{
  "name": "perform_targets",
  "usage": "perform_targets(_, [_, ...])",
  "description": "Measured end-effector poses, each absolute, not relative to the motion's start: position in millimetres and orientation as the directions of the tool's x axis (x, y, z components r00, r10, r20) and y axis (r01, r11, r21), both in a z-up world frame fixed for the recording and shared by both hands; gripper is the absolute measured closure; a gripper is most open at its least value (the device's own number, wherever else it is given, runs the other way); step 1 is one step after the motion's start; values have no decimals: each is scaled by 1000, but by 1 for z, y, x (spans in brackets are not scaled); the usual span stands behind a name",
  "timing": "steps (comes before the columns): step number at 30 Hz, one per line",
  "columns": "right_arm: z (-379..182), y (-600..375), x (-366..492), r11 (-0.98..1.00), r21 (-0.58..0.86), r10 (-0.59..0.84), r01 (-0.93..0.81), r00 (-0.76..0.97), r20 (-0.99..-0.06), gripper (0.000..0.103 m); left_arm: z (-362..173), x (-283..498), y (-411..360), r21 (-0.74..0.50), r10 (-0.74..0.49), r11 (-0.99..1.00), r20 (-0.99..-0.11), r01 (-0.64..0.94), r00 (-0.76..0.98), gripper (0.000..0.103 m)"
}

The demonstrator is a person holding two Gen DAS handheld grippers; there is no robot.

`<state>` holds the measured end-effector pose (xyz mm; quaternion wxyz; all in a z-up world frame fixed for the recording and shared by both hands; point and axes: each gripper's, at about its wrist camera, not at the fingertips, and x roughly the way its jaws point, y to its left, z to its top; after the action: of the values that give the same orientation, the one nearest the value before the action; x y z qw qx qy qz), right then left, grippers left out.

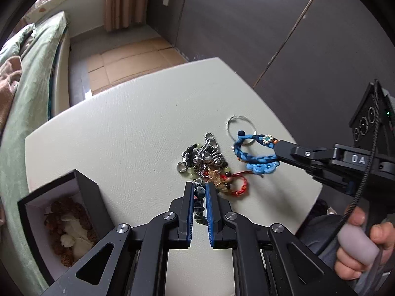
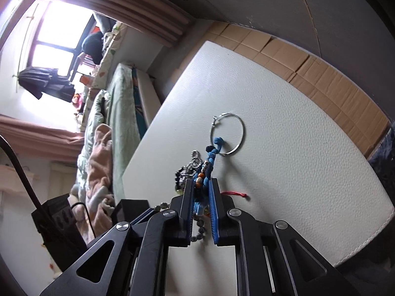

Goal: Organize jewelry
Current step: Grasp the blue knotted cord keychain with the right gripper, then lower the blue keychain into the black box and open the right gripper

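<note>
A tangled pile of jewelry (image 1: 205, 159) lies on the white leather tabletop (image 1: 128, 128), with a red cord bracelet (image 1: 238, 185) and a silver hoop (image 1: 240, 129) beside it. My left gripper (image 1: 199, 190) is shut on a dark stone bead strand (image 1: 199, 203) at the pile's near edge. My right gripper (image 2: 200, 192) is shut on a blue braided bracelet (image 1: 254, 154) with small beads, held above the table right of the pile; it also shows in the right wrist view (image 2: 206, 170). The hoop (image 2: 228, 133) lies just beyond it.
An open black jewelry box (image 1: 61, 219) holding brown beads and a white item stands at the table's near left. A bed with green bedding (image 1: 32, 86) is to the left. Dark wardrobe doors (image 1: 271, 24) stand behind the table. Cardboard (image 2: 321, 81) covers the floor.
</note>
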<state>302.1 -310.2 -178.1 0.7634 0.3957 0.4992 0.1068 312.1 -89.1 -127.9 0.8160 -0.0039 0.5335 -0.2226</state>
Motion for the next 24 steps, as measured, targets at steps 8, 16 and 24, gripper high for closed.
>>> perform_targets(8, [-160,-311,298,632,763,604,132,534,-592,91,-92,298,-65,-276,-404,898,-826,343,393,93])
perform_targets(16, [-130,-289,294,617,787,653,-27,575,-492,91,-59,292,-27,-283,-399,911,-789,300,467,93])
perform_targets(24, [-110,-255,291,595,788,707,-160,570,-418,91,-41,285,9,-274,-369,928,-768,252,524,93])
